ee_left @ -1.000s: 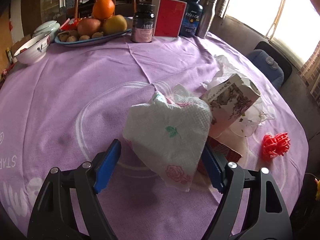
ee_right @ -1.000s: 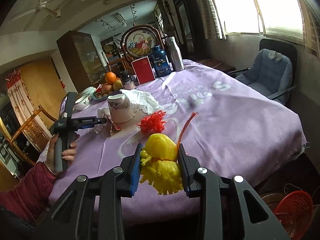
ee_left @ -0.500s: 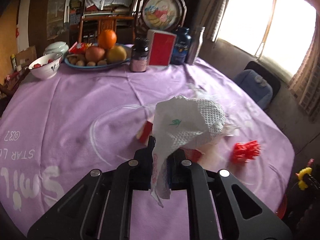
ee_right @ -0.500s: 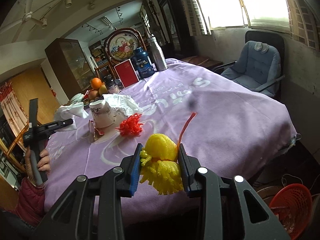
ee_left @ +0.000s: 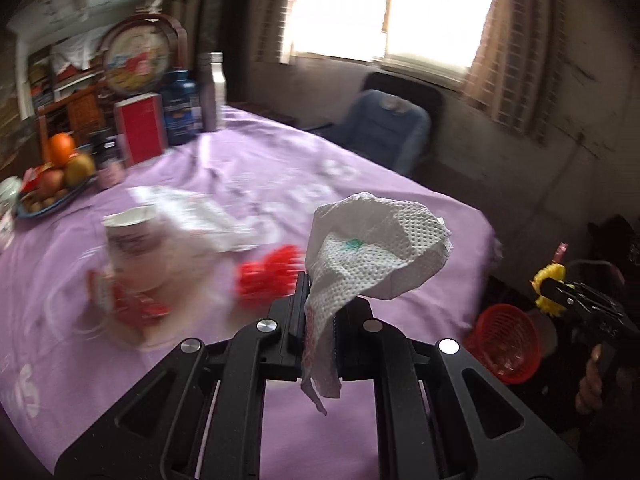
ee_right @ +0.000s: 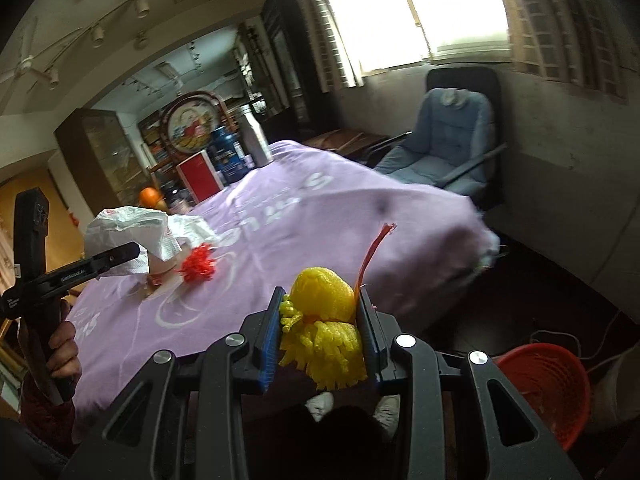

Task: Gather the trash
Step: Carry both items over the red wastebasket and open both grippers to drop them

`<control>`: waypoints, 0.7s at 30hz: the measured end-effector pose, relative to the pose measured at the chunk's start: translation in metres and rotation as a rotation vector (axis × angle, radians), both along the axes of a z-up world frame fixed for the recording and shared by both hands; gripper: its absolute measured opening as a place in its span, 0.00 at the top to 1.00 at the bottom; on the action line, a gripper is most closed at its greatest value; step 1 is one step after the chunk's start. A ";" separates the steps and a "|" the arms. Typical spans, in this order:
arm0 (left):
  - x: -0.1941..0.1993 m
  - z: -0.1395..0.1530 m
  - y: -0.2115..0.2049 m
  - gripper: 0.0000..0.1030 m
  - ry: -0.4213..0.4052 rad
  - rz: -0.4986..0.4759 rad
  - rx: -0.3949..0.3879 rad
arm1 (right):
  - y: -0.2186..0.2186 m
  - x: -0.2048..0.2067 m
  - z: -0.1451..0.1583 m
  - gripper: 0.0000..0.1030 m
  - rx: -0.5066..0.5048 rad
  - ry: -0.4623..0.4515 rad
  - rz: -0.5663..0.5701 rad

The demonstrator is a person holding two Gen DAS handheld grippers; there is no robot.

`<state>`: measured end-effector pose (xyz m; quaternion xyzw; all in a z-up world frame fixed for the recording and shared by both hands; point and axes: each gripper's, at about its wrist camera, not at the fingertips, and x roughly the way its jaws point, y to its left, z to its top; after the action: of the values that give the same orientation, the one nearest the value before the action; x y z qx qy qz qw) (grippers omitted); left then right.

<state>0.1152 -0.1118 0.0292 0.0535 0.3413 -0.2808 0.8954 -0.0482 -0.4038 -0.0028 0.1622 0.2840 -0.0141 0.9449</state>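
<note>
My left gripper [ee_left: 318, 312] is shut on a white printed paper napkin [ee_left: 376, 248] and holds it above the purple table; it also shows in the right wrist view [ee_right: 132, 252] with the napkin [ee_right: 132, 228]. My right gripper [ee_right: 320, 320] is shut on a yellow foam fruit net [ee_right: 324, 320] with an orange strip, held off the table's edge; it also shows in the left wrist view [ee_left: 554, 290]. A red foam net [ee_left: 268, 280], a paper cup [ee_left: 132, 240] and crumpled plastic [ee_left: 200, 212] lie on the table. A red basket [ee_right: 544, 384] stands on the floor.
A purple cloth covers the table [ee_left: 300, 176]. At its far end are a fruit plate [ee_left: 52, 184], a red box [ee_left: 140, 128], a blue bottle [ee_left: 182, 106] and a steel flask [ee_left: 214, 88]. A blue armchair [ee_right: 444, 140] stands by the window.
My left gripper closed on the napkin, lifted it and swung right toward the table's edge. My right gripper, still holding the yellow net, moved out past the edge toward the red basket.
</note>
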 end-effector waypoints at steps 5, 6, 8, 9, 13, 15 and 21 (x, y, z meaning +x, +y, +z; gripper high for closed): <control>-0.013 -0.013 -0.076 0.88 0.051 -0.186 -0.004 | -0.045 -0.028 -0.006 0.66 -0.018 0.008 -0.124; -0.017 -0.018 -0.094 0.88 0.059 -0.228 0.003 | -0.056 -0.034 -0.010 0.65 -0.017 0.015 -0.157; -0.025 -0.028 -0.129 0.88 0.080 -0.307 0.021 | -0.078 -0.045 -0.022 0.65 -0.005 0.035 -0.216; -0.030 -0.033 -0.140 0.88 0.091 -0.334 0.029 | -0.085 -0.049 -0.027 0.65 -0.001 0.046 -0.238; -0.045 -0.056 -0.199 0.88 0.149 -0.456 0.066 | -0.121 -0.064 -0.056 0.65 0.027 0.108 -0.335; -0.052 -0.067 -0.225 0.88 0.177 -0.507 0.080 | -0.137 -0.073 -0.067 0.65 0.051 0.127 -0.376; -0.078 -0.111 -0.301 0.86 0.247 -0.651 0.150 | -0.171 -0.099 -0.086 0.65 0.082 0.152 -0.476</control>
<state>0.0375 -0.4126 -0.0814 0.1909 0.4318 -0.5300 0.7044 -0.1469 -0.5747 -0.0888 0.2613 0.3082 -0.2369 0.8835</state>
